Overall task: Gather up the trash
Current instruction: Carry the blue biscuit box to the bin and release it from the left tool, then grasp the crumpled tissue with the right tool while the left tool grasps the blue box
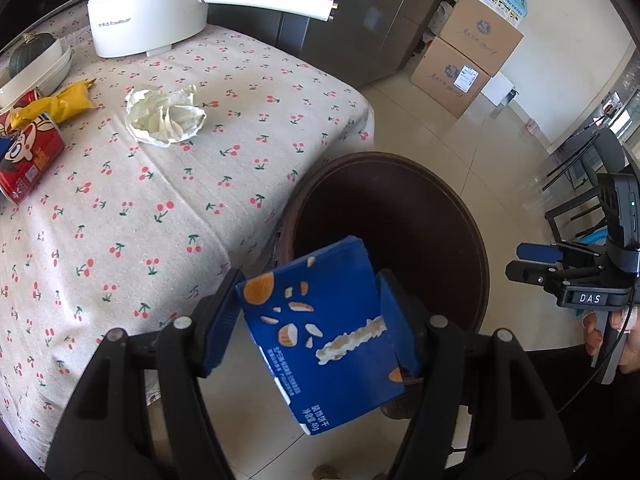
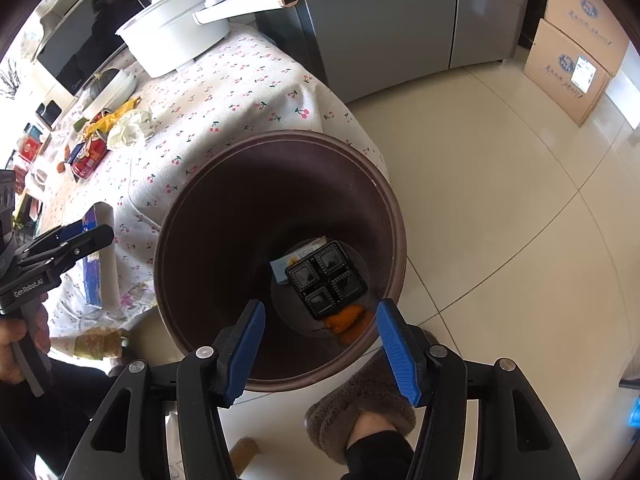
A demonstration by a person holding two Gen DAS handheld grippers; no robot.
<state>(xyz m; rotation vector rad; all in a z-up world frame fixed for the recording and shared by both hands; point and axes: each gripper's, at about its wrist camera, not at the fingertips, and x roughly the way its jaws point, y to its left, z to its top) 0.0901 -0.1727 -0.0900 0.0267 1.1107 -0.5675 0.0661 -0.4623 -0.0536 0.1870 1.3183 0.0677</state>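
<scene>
Left gripper (image 1: pixel 312 320): jaws clamped on blue box (image 1: pixel 328 332), held tilted beside bin (image 2: pixel 384 184) rim, at tabletop (image 1: pixel 160 208) edge. Right gripper (image 2: pixel 320 344): jaws wide, empty, above bin. In bin: black tray (image 2: pixel 326 278), orange peel (image 2: pixel 346 318), card. On tabletop: crumpled paper (image 1: pixel 164 114), red can (image 1: pixel 28 152).

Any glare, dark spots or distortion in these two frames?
Left wrist: sharp blue box; fisheye bends the table edge. Right wrist: bright window glare at left; bin interior dark, contents dim; floor tile lines curve.
</scene>
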